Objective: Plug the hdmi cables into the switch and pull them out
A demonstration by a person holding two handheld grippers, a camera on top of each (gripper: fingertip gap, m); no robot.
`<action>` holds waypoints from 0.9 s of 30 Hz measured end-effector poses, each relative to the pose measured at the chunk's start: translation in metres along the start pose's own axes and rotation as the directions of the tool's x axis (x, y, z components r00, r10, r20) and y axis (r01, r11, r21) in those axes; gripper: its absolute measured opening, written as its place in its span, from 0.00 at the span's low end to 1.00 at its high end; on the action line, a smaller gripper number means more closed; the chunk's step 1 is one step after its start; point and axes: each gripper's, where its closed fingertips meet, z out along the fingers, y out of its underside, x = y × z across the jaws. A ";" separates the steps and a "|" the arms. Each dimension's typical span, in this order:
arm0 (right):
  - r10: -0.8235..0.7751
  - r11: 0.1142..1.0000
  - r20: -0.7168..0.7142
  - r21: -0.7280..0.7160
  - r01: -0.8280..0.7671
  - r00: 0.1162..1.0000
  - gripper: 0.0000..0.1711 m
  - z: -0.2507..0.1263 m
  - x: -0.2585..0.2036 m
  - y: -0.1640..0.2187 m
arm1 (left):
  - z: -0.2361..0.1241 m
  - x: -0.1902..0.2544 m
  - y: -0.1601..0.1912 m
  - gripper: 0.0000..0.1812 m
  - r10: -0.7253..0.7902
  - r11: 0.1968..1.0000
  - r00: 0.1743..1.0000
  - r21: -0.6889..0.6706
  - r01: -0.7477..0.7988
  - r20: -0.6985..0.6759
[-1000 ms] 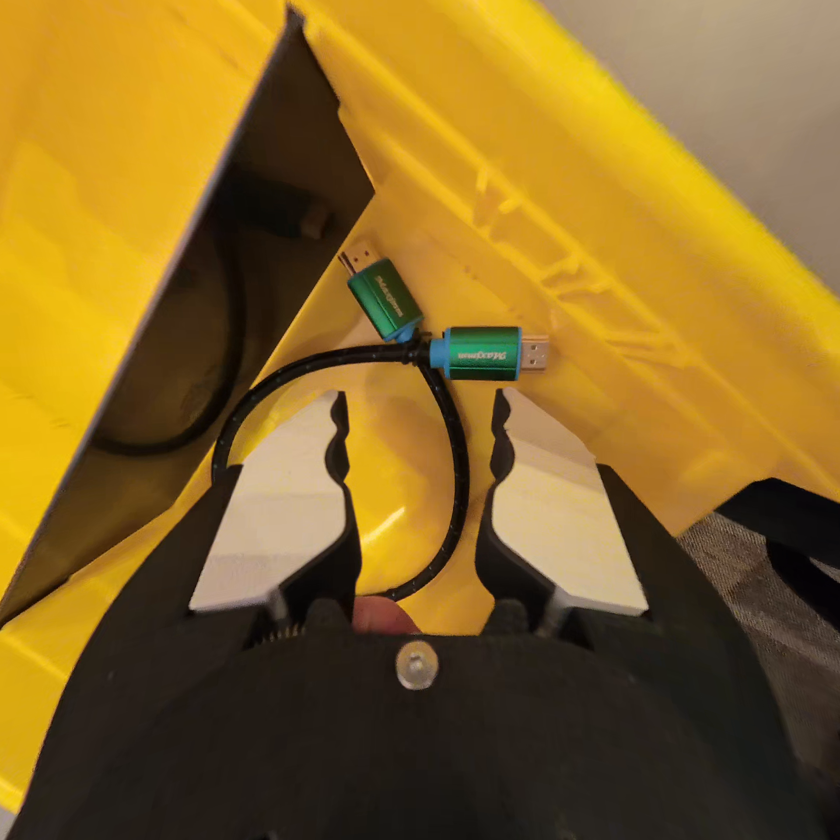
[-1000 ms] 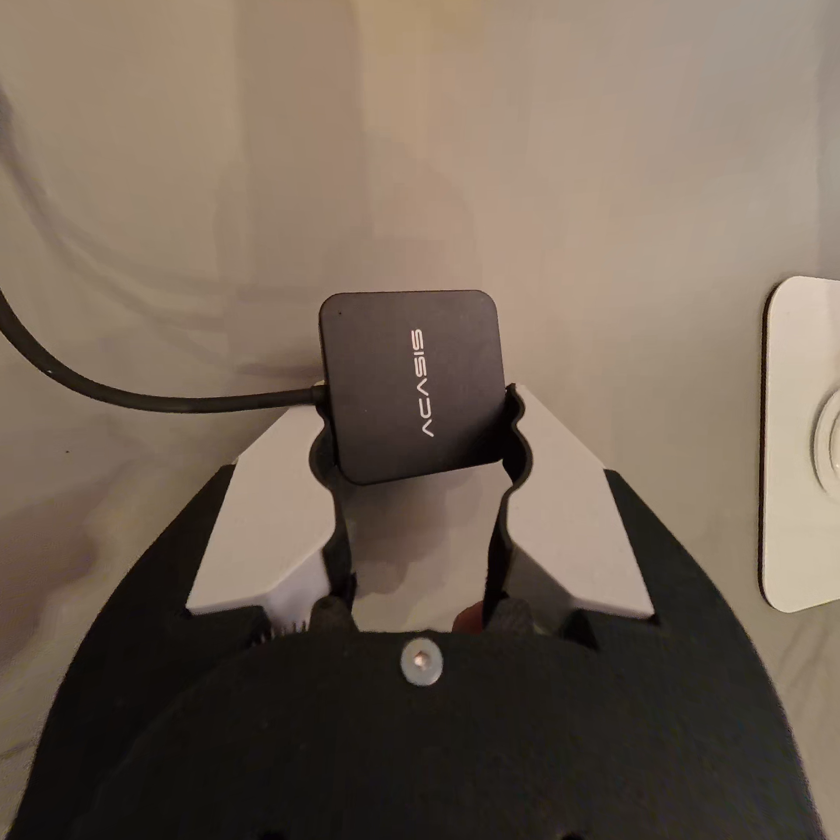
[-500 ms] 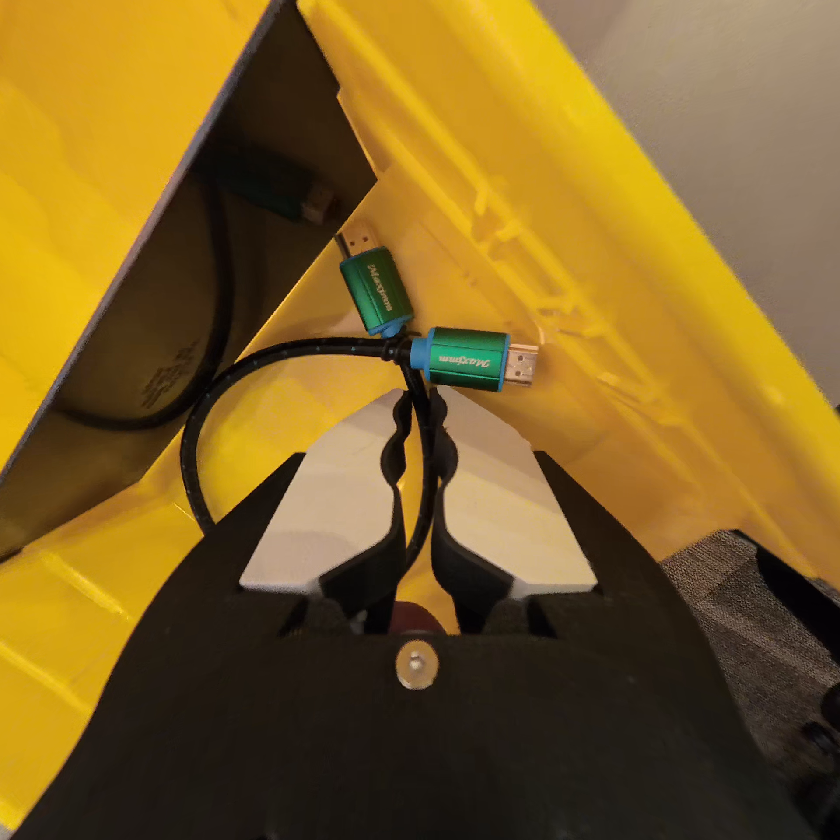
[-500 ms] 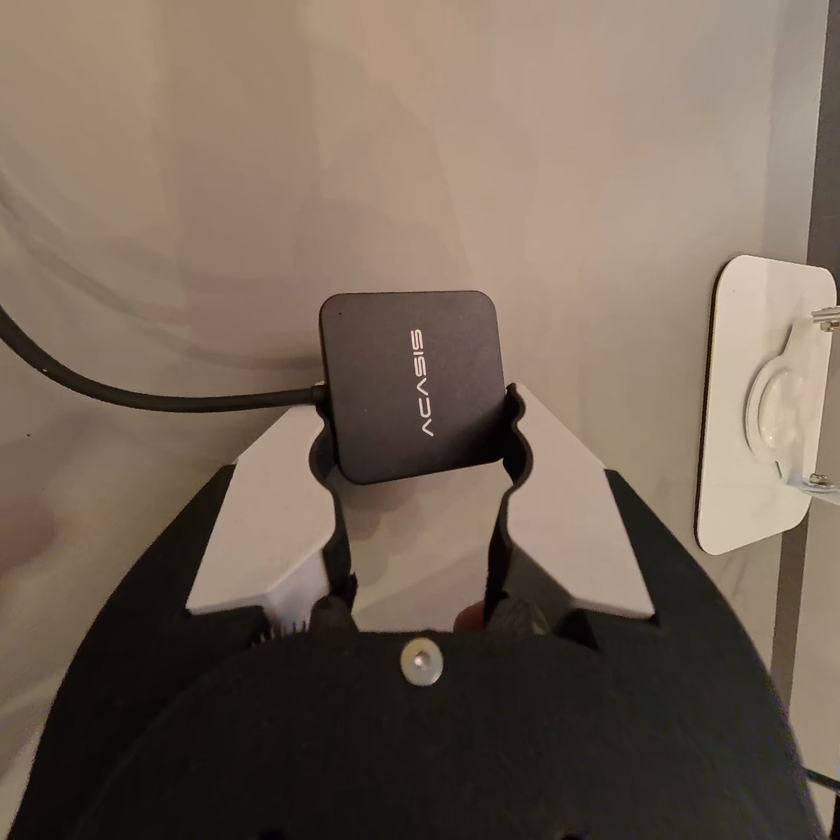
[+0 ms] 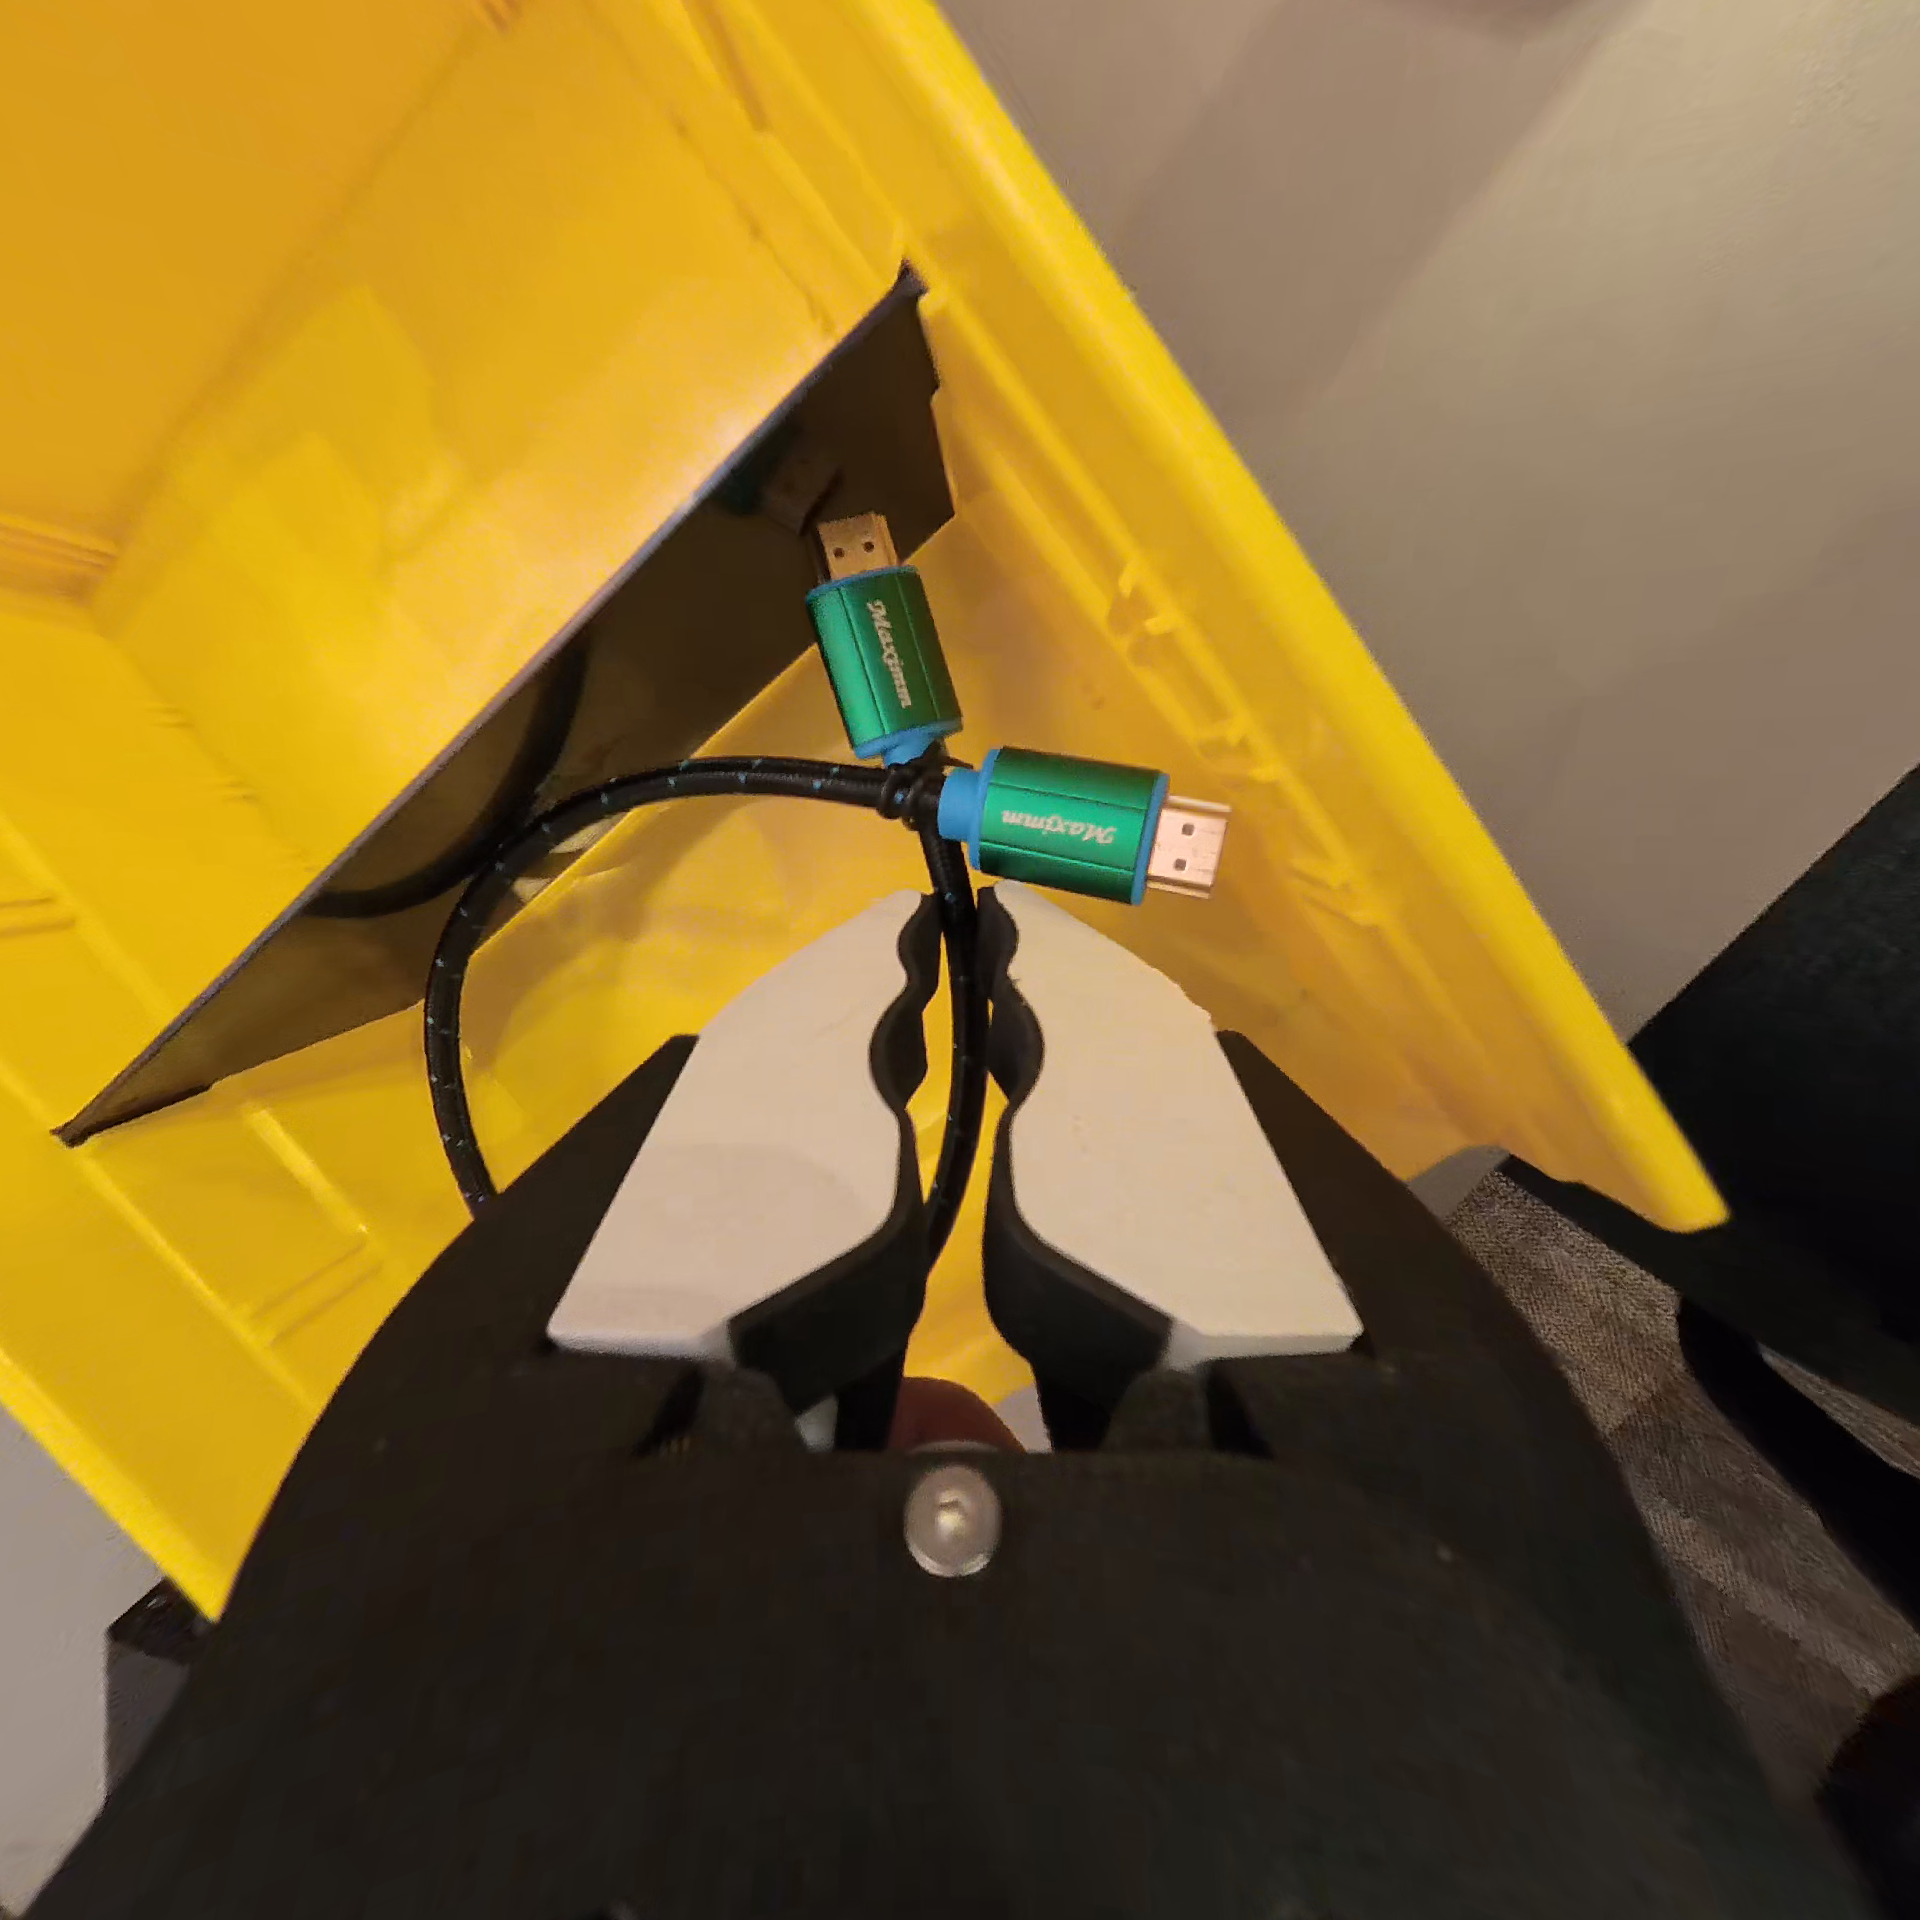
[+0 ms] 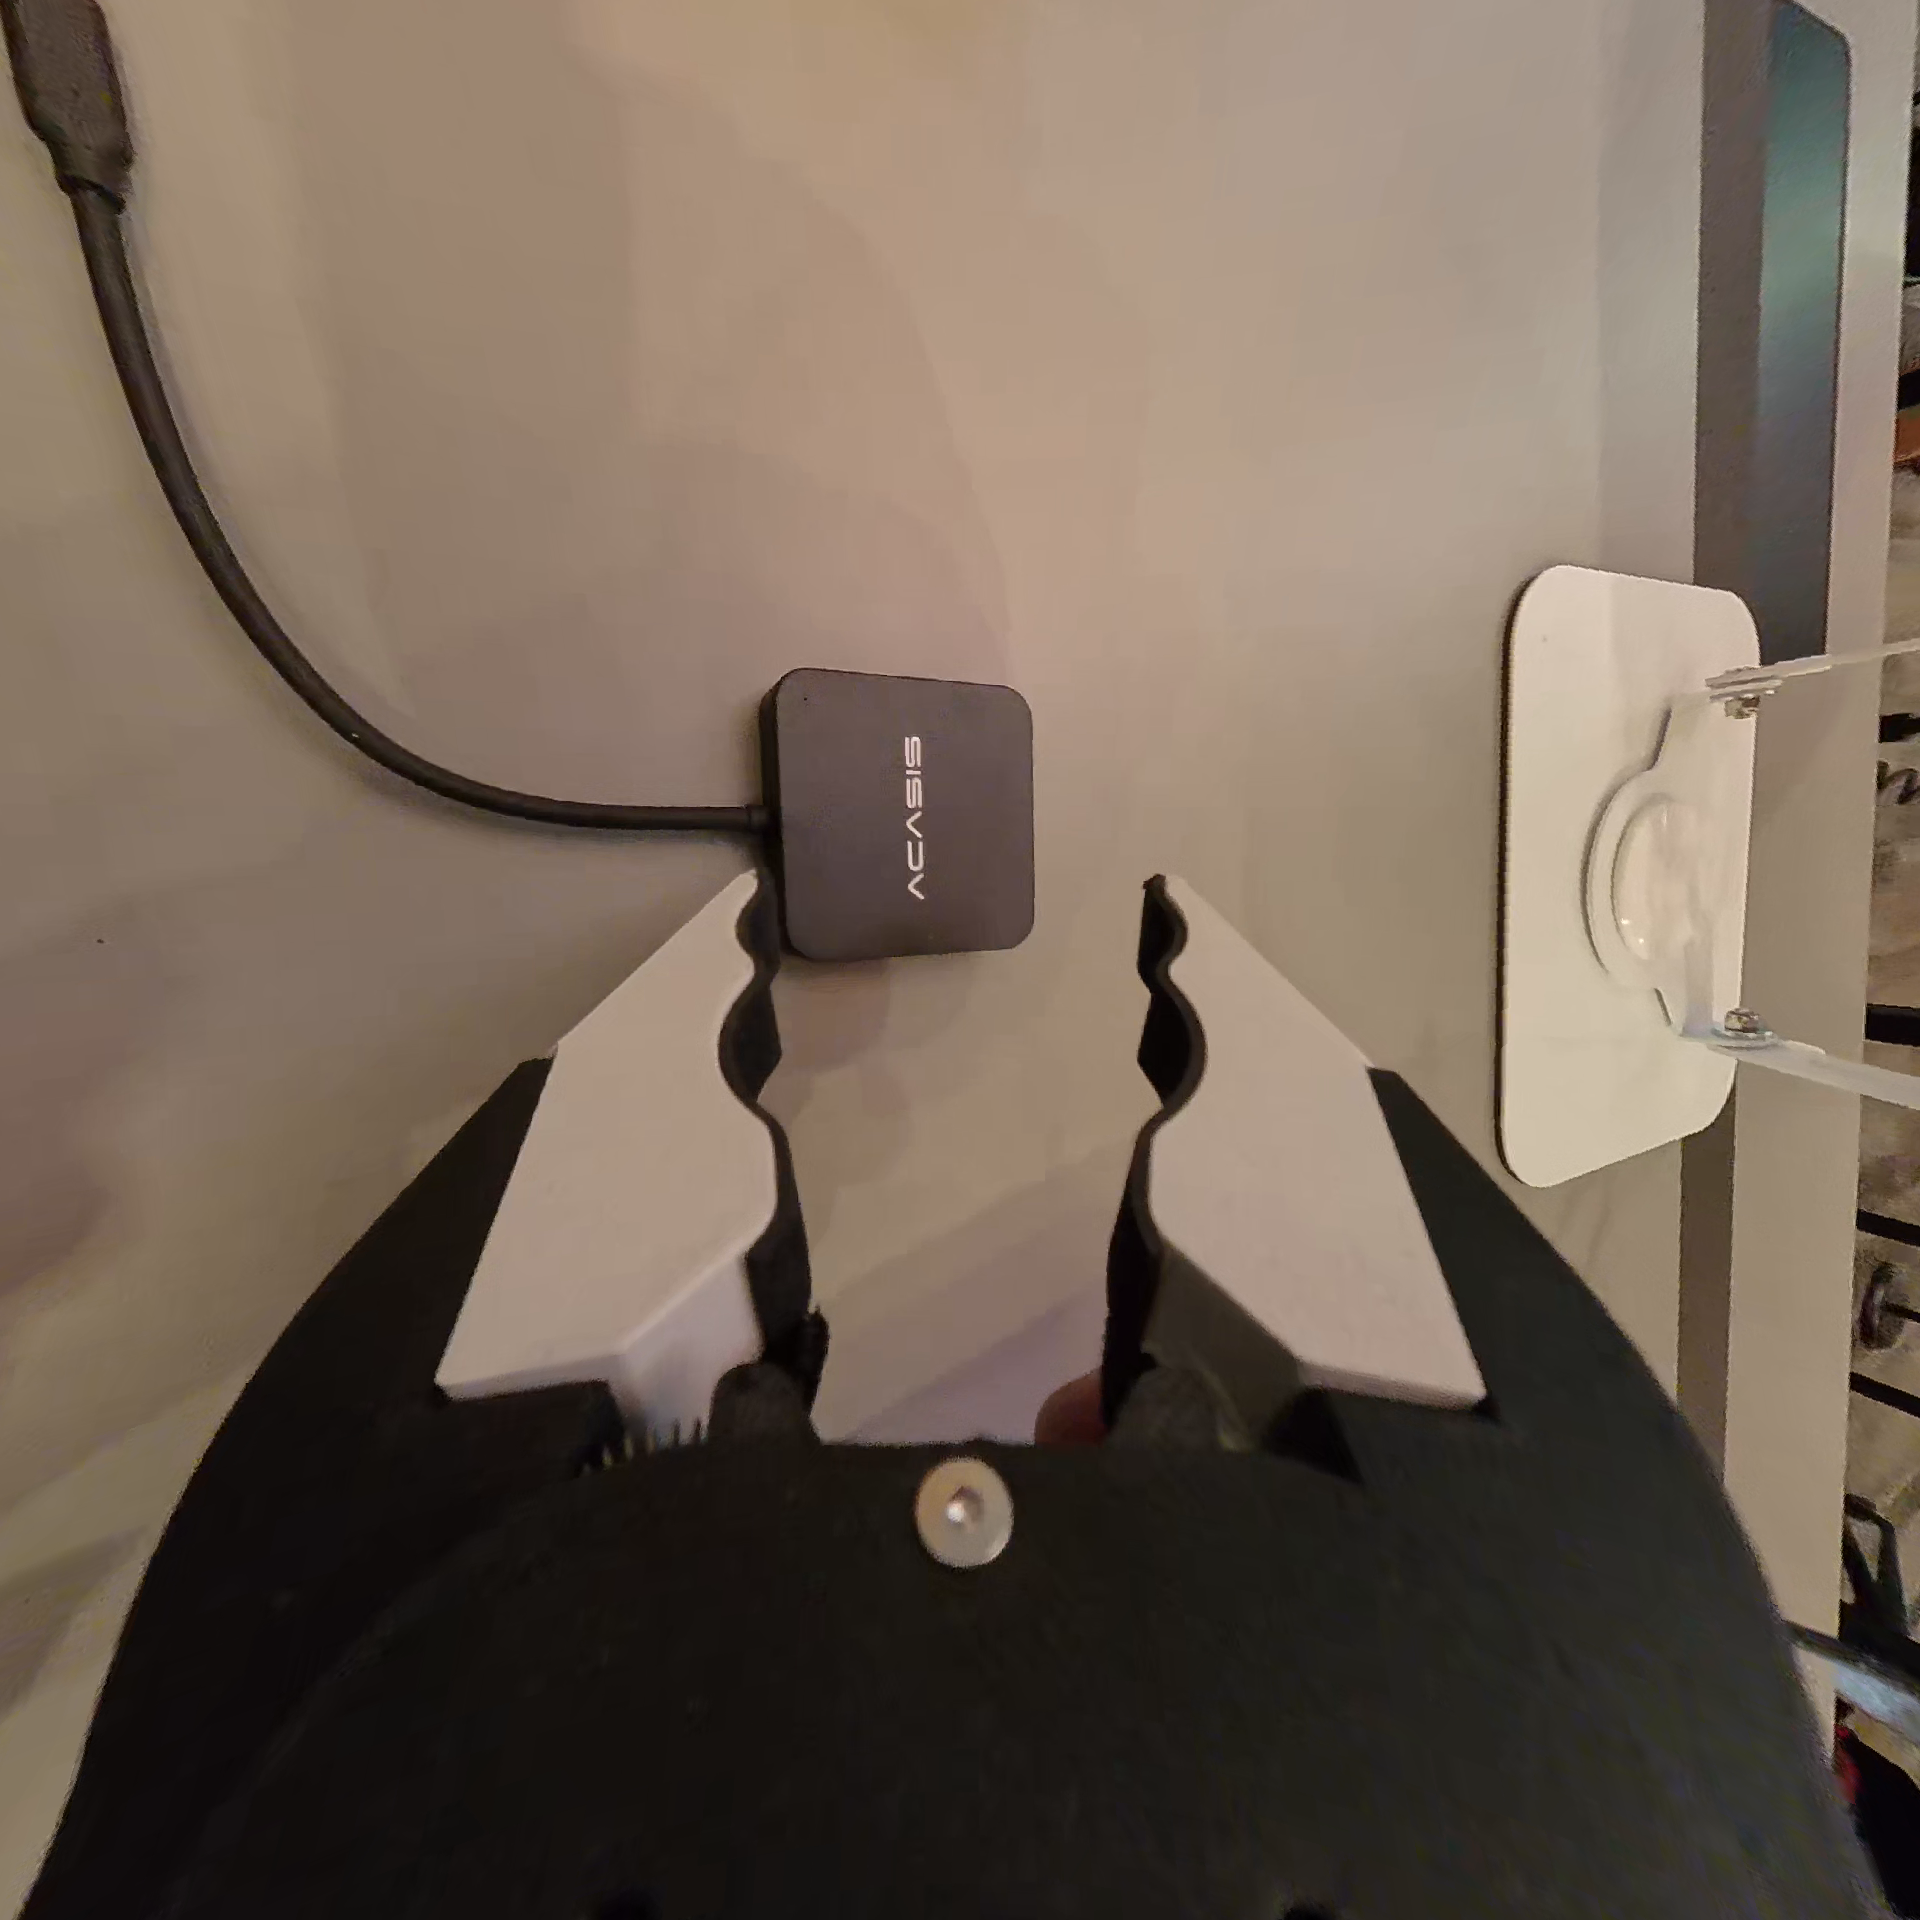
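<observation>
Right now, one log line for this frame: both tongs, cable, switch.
left tongs: shut on cable, held over yellow bin | both plugs free | right tongs: open, at switch | switch on table

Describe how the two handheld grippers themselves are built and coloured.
Both look alike: the left gripper and right gripper each have a broad matte-black body with one silver screw, and two white wedge fingers lined with wavy black pads. No sleeves show.
</observation>
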 end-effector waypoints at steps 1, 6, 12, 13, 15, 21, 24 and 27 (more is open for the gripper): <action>0.003 1.000 -0.008 0.001 -0.003 1.000 0.39 -0.002 0.001 0.000 | -0.001 0.002 -0.003 0.03 -0.007 1.000 1.000 0.011 0.007 -0.006; 0.030 0.999 -0.030 0.015 -0.029 0.999 0.37 -0.010 -0.001 -0.001 | -0.001 0.010 -0.018 0.03 -0.076 0.995 0.997 0.062 0.076 -0.007; 0.043 0.999 -0.043 0.032 -0.041 0.998 0.36 -0.016 -0.008 -0.002 | 0.007 0.013 -0.039 0.04 -0.171 0.978 0.985 0.126 0.168 0.014; 0.043 0.999 -0.047 0.035 -0.042 0.998 0.36 -0.017 -0.008 -0.003 | 0.005 0.012 -0.040 0.04 -0.176 0.976 0.984 0.134 0.172 0.023; 0.046 0.998 -0.052 0.047 -0.043 0.998 0.36 -0.020 -0.007 -0.004 | -0.003 0.010 -0.044 0.03 -0.196 0.967 0.980 0.172 0.188 0.027; 0.062 0.992 -0.074 0.112 -0.054 0.995 0.35 -0.030 -0.002 -0.017 | -0.035 0.000 -0.047 0.03 -0.237 0.942 0.968 0.265 0.208 0.084; 0.063 0.988 -0.081 0.143 -0.051 0.995 0.35 -0.033 -0.002 -0.024 | -0.048 -0.003 -0.049 0.03 -0.248 0.934 0.960 0.294 0.203 0.127; 0.067 0.984 -0.091 0.171 -0.051 0.994 0.35 -0.037 -0.001 -0.031 | -0.060 -0.006 -0.053 0.03 -0.242 0.934 0.953 0.309 0.178 0.183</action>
